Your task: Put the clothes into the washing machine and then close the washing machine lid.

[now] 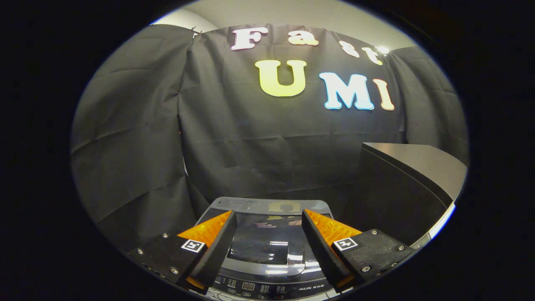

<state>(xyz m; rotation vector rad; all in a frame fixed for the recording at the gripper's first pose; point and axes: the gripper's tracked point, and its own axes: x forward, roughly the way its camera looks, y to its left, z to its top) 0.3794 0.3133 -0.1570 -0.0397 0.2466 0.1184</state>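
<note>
A staged recording booth set up as a laundry corner: creased black cloth [234,138] hangs as walls all round, a top-loading washing machine [267,246] with glossy closed lid stands low in the frame, and a dark cabinet [411,175] sits at right.

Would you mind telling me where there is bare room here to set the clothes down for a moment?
The washing machine's closed glass lid, seen between the open tool's fingers, looks bare. The dark grey top of the cabinet, beside the machine, is also bare. The control panel at the lid's near edge is crowded with buttons, so avoid it.
</note>
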